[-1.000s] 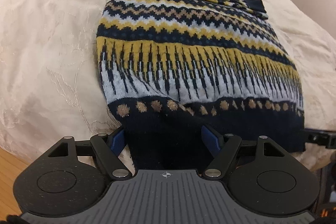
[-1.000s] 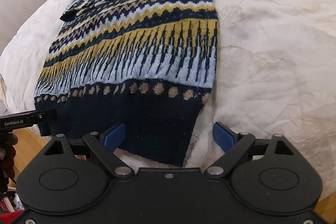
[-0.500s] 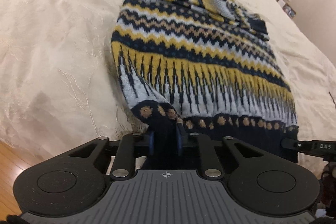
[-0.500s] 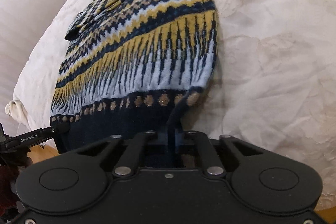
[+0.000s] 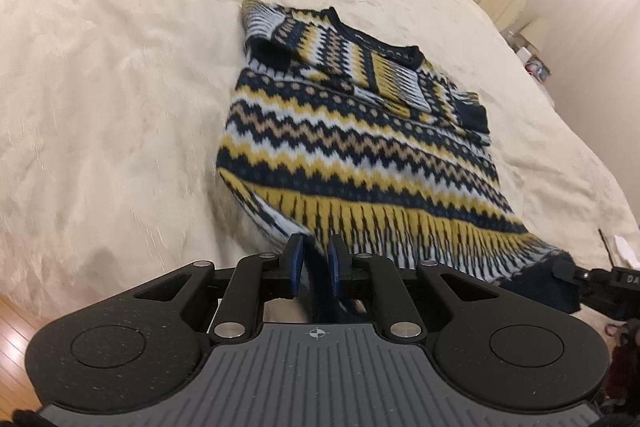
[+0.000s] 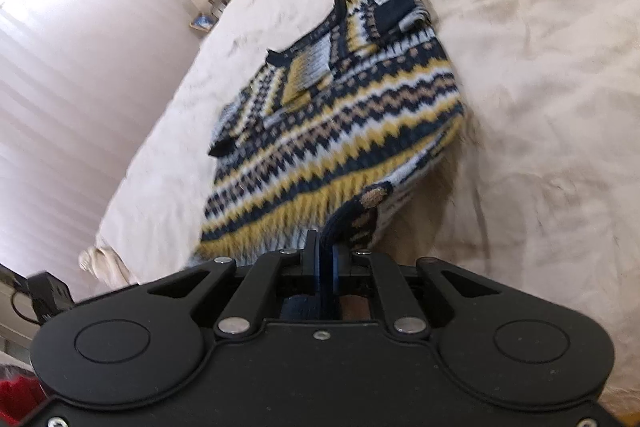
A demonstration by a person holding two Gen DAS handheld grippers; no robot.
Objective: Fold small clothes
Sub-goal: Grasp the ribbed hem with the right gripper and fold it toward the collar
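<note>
Left gripper (image 5: 314, 259) and right gripper (image 6: 325, 259) each clamp a hem corner of the sweater (image 5: 352, 143), raised off the bed (image 5: 100, 87).

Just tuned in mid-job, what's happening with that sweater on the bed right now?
A person is folding a patterned knit sweater laid out on a cream bedspread, with a handheld gripper in each hand. The left gripper and the right gripper are each clamped on a corner of the dark bottom hem, lifted off the bed while the upper part lies flat. The sleeves are already folded across the chest. The likely next move is carrying the hem toward the collar.
</note>
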